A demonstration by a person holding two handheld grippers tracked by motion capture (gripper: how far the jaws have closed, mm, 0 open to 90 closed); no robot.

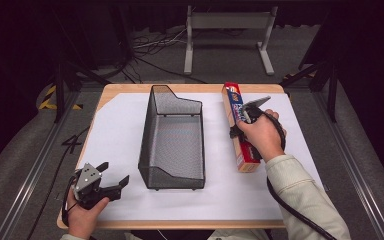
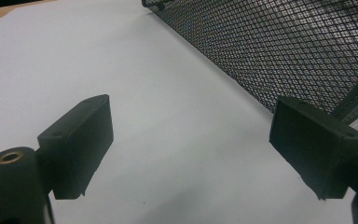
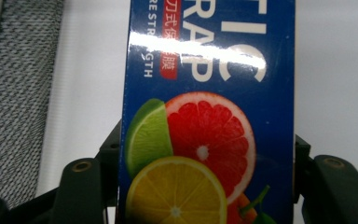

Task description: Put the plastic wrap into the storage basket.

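Right of centre, your right gripper [image 1: 245, 119] clamps the wrap box [image 1: 239, 127] across its long axis — left gripper [image 1: 111, 177] idles, jaws apart, lower left.

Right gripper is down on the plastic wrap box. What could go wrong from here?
1. The right gripper grips the long plastic wrap box nearer its near end; lifted, the far end may sag or swing.
2. The glossy carton could slip between the jaws.
3. The mesh basket stands close beside the box; the tall back wall may catch it on the way in.
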